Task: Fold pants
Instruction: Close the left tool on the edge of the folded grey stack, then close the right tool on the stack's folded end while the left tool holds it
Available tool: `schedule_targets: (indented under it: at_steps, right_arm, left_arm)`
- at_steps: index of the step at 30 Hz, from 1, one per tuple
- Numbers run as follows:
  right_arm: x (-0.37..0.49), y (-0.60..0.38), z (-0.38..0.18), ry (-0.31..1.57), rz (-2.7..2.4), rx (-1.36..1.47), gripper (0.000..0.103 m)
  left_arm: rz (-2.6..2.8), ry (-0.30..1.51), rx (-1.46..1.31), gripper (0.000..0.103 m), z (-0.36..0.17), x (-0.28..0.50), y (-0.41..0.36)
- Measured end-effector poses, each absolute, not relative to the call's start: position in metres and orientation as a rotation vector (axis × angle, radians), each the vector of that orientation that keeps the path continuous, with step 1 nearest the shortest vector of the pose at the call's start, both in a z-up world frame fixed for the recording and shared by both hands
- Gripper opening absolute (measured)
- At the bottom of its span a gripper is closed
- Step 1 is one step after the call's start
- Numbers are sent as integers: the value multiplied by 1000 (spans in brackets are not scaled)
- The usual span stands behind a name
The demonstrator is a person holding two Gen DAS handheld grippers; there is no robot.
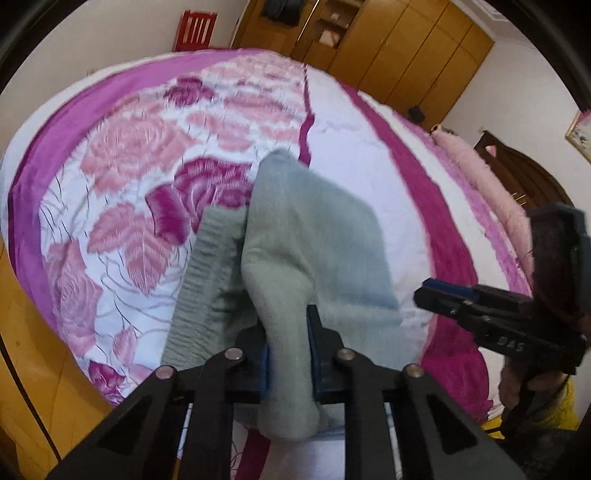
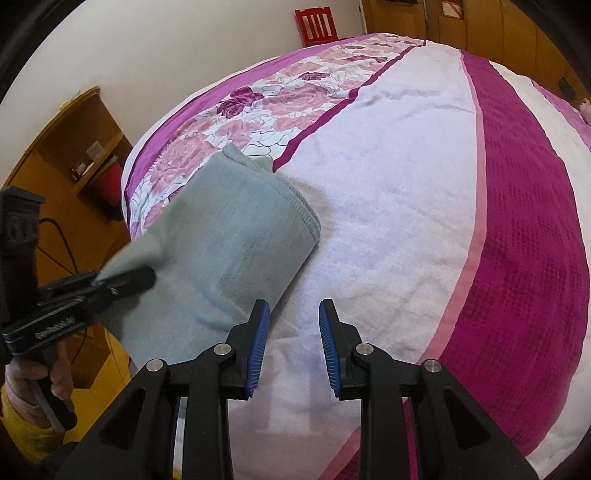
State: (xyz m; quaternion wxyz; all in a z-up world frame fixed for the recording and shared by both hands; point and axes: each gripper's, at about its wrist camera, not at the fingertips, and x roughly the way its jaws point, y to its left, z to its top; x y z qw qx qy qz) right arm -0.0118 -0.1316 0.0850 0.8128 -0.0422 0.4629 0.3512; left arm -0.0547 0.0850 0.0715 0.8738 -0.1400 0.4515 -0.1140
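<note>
The pale green pants (image 1: 295, 236) lie folded on the bed, their ribbed waistband (image 1: 207, 273) on the left in the left wrist view. My left gripper (image 1: 288, 350) is shut on a bunched fold of the pants at the near edge. In the right wrist view the pants (image 2: 229, 243) lie left of centre, and the left gripper (image 2: 122, 282) pinches their near left edge. My right gripper (image 2: 291, 343) is open and empty, just right of the pants above the white blanket. It also shows at the right of the left wrist view (image 1: 432, 291).
The bed carries a pink rose-patterned cover (image 1: 122, 192) and a white and magenta blanket (image 2: 406, 206). A wooden wardrobe (image 1: 388, 40) and a red chair (image 2: 316, 24) stand beyond the bed. A wooden bedside unit (image 2: 74, 155) stands at the left.
</note>
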Motion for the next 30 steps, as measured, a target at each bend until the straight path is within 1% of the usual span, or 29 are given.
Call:
schedule_targets:
  at_steps: [2,9,12,16,18,20,21,23,24,25,26,28,30]
  right_arm:
    - [-13,-130,86,985,751,-97,28]
    - [-15,-125,87,982,761,-115,28]
    - [-16,-122,85,987,771,-125,28]
    - [-19,-116,84,989,794,-124,28]
    - [-20,-111,82,998,813,-126,28]
    - [-21,-107,79,1012,835,-126,28]
    - [-21,-105,78,1020,849,-125,28]
    - [-22,-101,76,1037,870,-116,31]
    - [-23,-100,75,1042,872,-110,37]
    - [-23,-99,75,1043,872,-107,40]
    - [-22,-98,75,1044,871,-105,41]
    - [-19,-96,75,1051,867,-88,47]
    - [-15,-94,74,1064,875,-61,50]
  left_arm:
    - [-244,913,-288,14,80,-58,87]
    - [-216,846,-279,13,108,-67,107]
    - [-180,856,-285,13,105,-68,120]
    - [-152,904,-325,15,87,-68,137]
    - [-137,938,-340,22,74,-66,141]
    - [-116,974,-339,35,60,-64,143]
    - [-109,984,-344,38,55,-64,145]
    - [-98,984,-368,53,50,-64,150]
    - [-94,982,-385,55,49,-64,155]
    - [-95,981,-397,56,49,-64,157]
    - [-100,978,-406,56,49,-63,160]
    - [-111,975,-396,57,51,-60,162]
    - [-124,978,-373,59,52,-57,160]
